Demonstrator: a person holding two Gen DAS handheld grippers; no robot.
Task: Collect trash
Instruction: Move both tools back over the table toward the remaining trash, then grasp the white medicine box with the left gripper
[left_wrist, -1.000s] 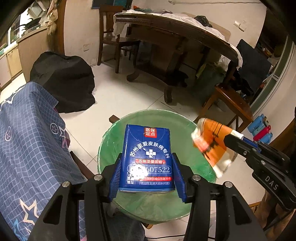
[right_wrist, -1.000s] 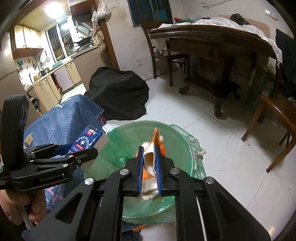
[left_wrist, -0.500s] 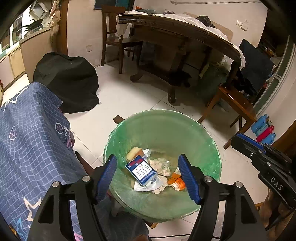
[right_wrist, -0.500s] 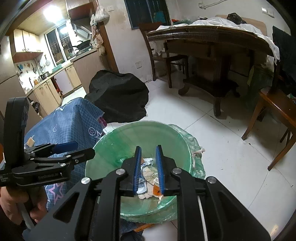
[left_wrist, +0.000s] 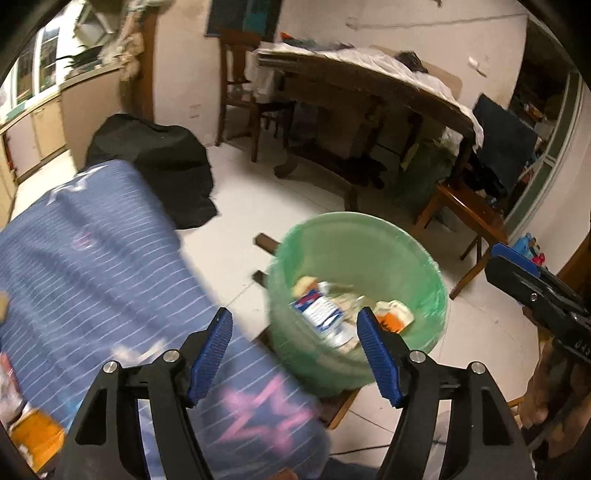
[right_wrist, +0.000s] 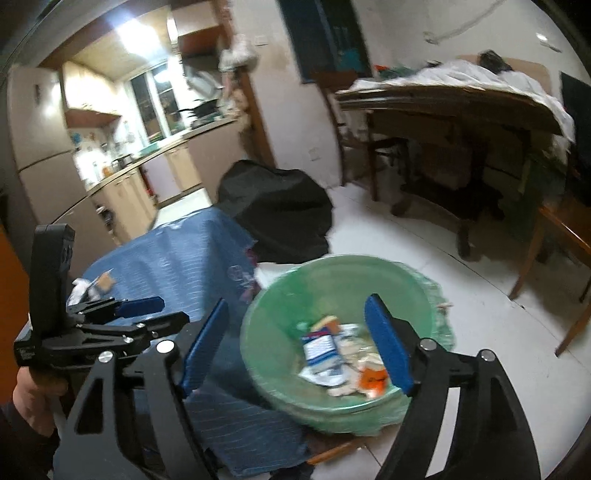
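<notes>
A bin lined with a green bag (left_wrist: 369, 240) (right_wrist: 332, 262) stands on the floor beside a table with a blue cloth (left_wrist: 92, 258) (right_wrist: 177, 266). Among scraps inside it lie a blue box (left_wrist: 321, 314) (right_wrist: 319, 349) and an orange wrapper (left_wrist: 393, 319) (right_wrist: 373, 376). My left gripper (left_wrist: 293, 328) is open and empty, over the cloth's edge next to the bin. My right gripper (right_wrist: 297, 306) hangs above the bin, its jaws opening with nothing between them. An orange piece of trash (left_wrist: 33, 432) and small scraps (right_wrist: 103, 282) lie on the cloth.
A black covered heap (left_wrist: 155, 158) sits on the white tiled floor behind the table. Farther back stand a long wooden table (left_wrist: 369, 85) and a chair (left_wrist: 243, 99); a wooden stool (left_wrist: 465, 210) is to the right of the bin. Kitchen counters (right_wrist: 147, 166) are at the far left.
The left gripper opened and dropped the blue box into the bin, then swung left over the cloth. The right gripper released the orange wrapper into the bin and spread its jaws wide.
</notes>
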